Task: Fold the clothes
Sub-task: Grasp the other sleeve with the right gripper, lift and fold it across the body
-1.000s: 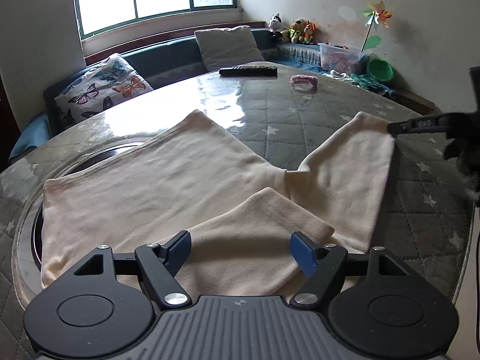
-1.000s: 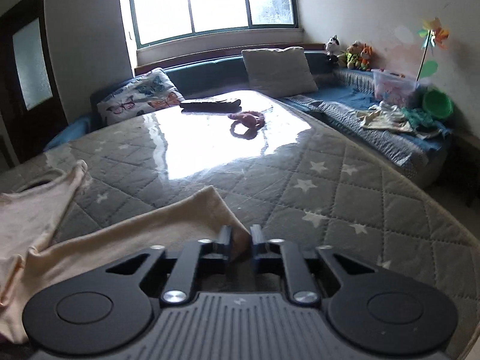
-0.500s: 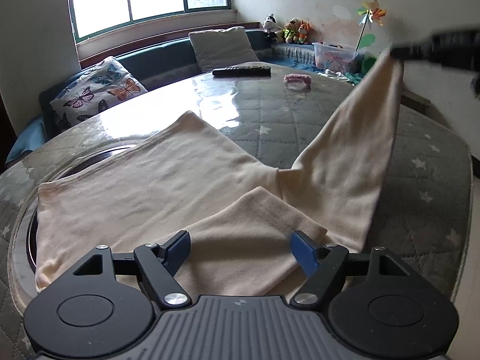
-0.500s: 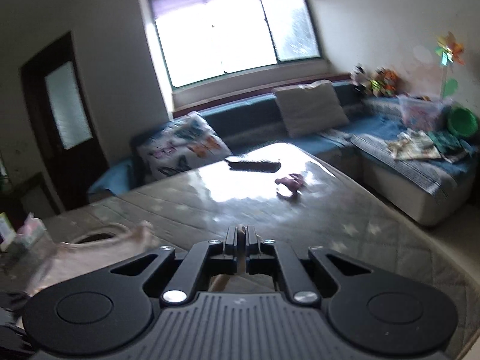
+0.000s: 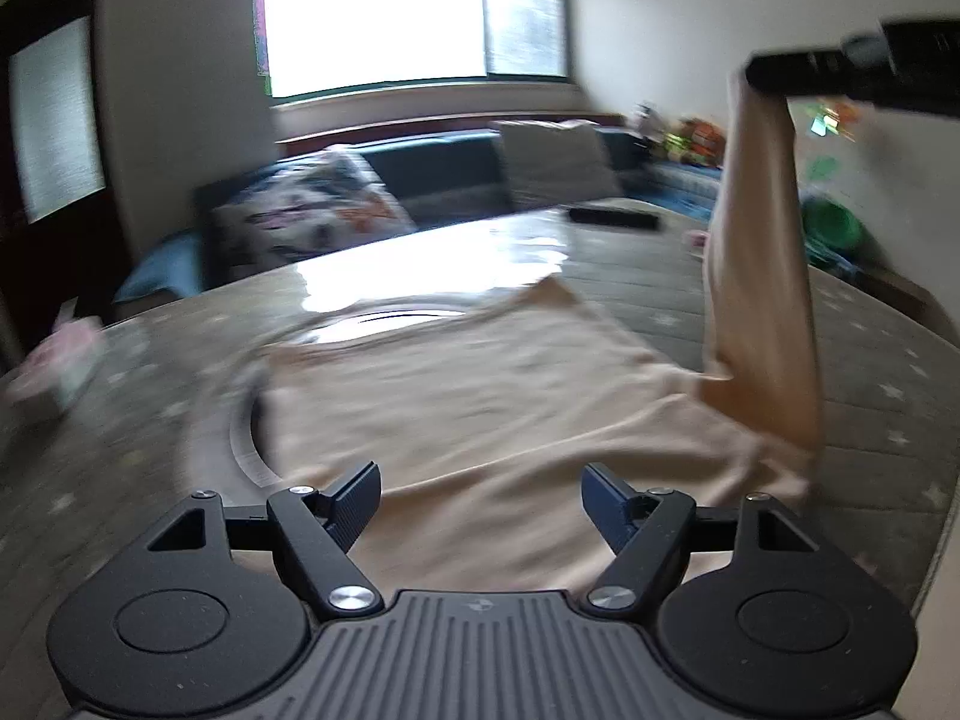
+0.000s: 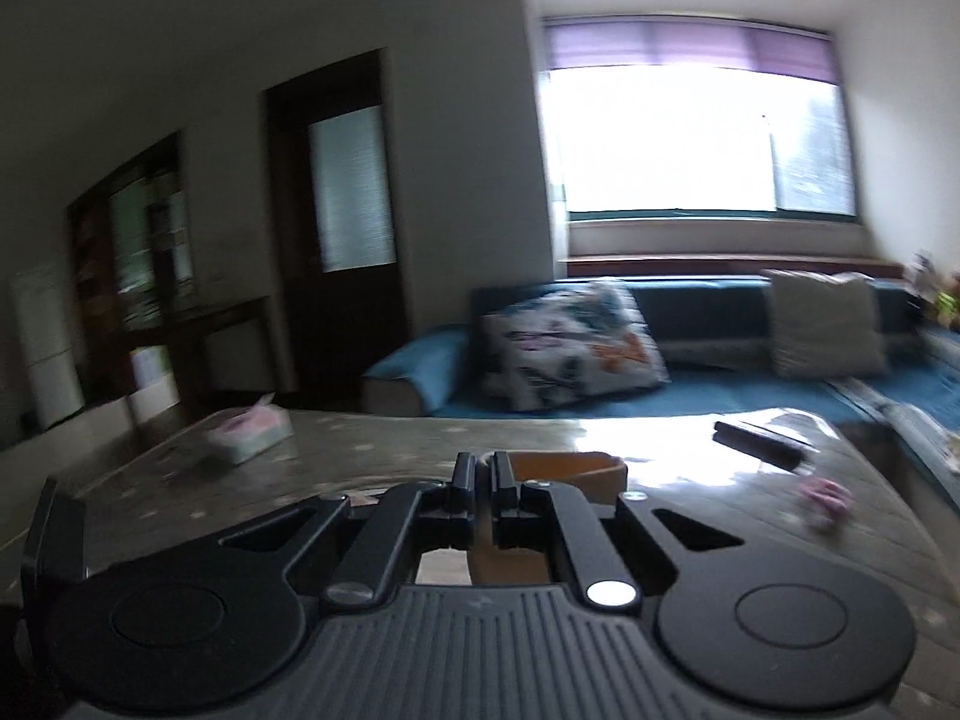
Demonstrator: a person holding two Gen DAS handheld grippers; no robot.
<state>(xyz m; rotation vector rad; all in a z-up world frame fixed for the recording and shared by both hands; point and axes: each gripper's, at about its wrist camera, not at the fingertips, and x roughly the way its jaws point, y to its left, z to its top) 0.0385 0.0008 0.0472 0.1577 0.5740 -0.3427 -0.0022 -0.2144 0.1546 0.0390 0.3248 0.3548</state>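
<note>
Our right claw [image 5: 757, 73] is clamped on a sleeve [image 5: 762, 276] of the cream garment [image 5: 480, 402], holding it high so it hangs almost straight down to the counter [image 5: 870, 324]. The garment's body lies flat ahead of our left claw [image 5: 481, 495], whose fingers stand apart, gripping nothing. The sleeve must travel leftward over the body. Both views are blurred; the right view shows only a scrap of cloth behind the fingers.

Cream garment [image 5: 480, 396], grey star-patterned table cover [image 5: 870, 324], blue sofa [image 6: 690, 312].
</note>
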